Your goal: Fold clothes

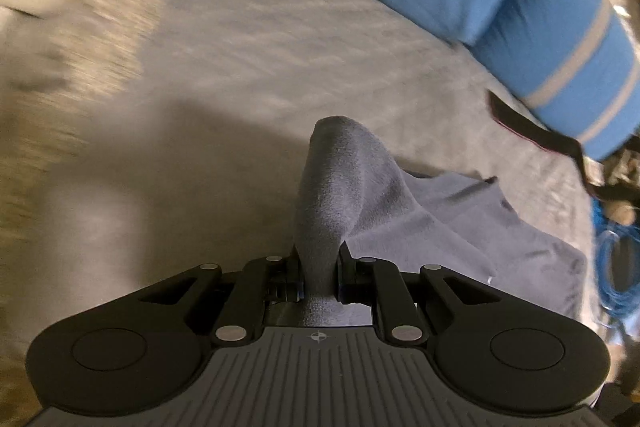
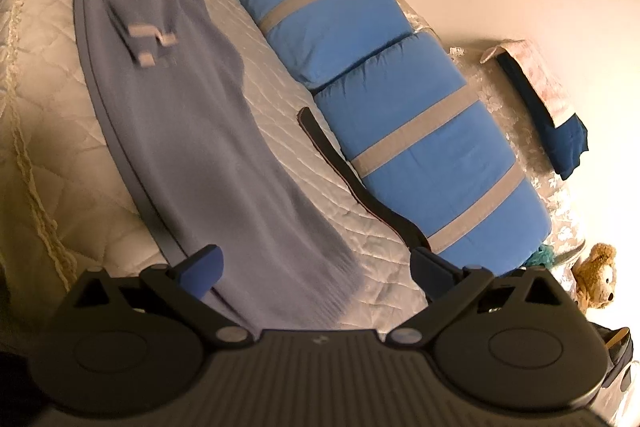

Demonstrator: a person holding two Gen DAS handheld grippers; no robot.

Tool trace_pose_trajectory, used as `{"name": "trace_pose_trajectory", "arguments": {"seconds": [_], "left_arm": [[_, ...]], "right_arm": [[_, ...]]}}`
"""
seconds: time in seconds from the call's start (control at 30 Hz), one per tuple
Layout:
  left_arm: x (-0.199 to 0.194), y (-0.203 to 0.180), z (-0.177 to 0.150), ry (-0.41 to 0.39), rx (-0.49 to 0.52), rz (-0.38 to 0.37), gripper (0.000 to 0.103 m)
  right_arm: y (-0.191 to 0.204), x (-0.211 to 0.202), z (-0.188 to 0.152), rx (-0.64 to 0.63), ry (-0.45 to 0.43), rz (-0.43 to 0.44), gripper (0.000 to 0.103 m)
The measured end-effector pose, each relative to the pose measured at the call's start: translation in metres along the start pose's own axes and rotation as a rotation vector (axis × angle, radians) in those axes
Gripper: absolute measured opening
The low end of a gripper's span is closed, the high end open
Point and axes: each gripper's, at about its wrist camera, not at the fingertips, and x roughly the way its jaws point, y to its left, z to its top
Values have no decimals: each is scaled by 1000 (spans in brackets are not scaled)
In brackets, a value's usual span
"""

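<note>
The left gripper (image 1: 318, 273) pinches the grey-blue garment (image 2: 188, 131) on the bed (image 2: 40, 67); the right gripper (image 2: 316, 273) gapes wide, blue pillows (image 2: 360, 75) along the far edge.

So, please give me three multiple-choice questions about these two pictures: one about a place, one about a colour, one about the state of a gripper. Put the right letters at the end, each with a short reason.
1. Where does the dark strap lie?
A. on the quilted bedcover, along the edge of the striped cushion
B. on top of the soft toy bear
C. across the grey-blue garment

2. What colour are the cushion's stripes?
A. red
B. grey
C. green

3. How do the two grippers stand?
A. both open
B. left gripper shut on the grey-blue garment, right gripper open
C. left open, right shut on the strap

Answers: 1 A, the strap runs on the bedcover beside the cushion. 2 B, pale grey bands cross the blue cushion. 3 B, cloth is pinched between the left fingers, while the right fingers stand wide apart with nothing between them.
</note>
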Motion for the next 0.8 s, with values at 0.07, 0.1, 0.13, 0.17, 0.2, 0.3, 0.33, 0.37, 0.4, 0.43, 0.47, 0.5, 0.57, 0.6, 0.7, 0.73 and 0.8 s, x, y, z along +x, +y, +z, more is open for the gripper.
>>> {"name": "trace_pose_trajectory", "arguments": {"seconds": [0.07,0.1,0.13,0.17,0.2,0.3,0.33,0.37,0.4,0.43,0.47,0.5,0.57,0.6,0.7,0.73,0.8], "left_arm": [[-22,14,5,-29,-5,91,13],[-32,18,9,-40,-8,140,13],[-40,21,11,-53,-12,185,13],[-49,21,13,-70,-20,224,13],[-59,21,15,-87,-28,262,13],[-77,6,15,-117,-36,303,13],[-80,-4,13,-120,-42,288,13],[-82,-14,11,-123,-48,273,13],[-85,-24,9,-126,-54,257,13],[-85,-34,6,-118,-65,221,13],[-85,-44,3,-110,-76,183,13],[-85,-55,-1,-103,-75,155,13],[-81,-80,-9,-98,-50,113,13],[-78,-93,-12,-96,-35,94,13],[-70,-136,-24,-89,8,30,13],[-66,-149,-29,-83,25,12,13],[-56,-176,-35,-67,59,-21,13]], "right_arm": [[1,-1,1,-5,-7,3,103],[1,-1,1,-5,-9,5,103],[1,-1,1,-5,-12,7,103],[1,-1,1,-4,-15,10,103],[0,-1,1,-2,-17,12,103],[0,-1,1,4,-21,13,103],[0,-2,0,6,-23,12,103],[-1,-2,0,8,-24,10,103],[-1,-2,-1,10,-25,9,103],[-1,-2,-2,13,-26,8,103],[-1,-2,-2,15,-27,6,103],[-2,-3,-3,17,-28,5,103],[-2,-3,-4,21,-30,2,103],[-2,-3,-4,24,-31,1,103],[-3,-4,-5,26,-35,-7,103],[-3,-5,-5,27,-37,-9,103],[-3,-5,-5,28,-40,-12,103]]}}
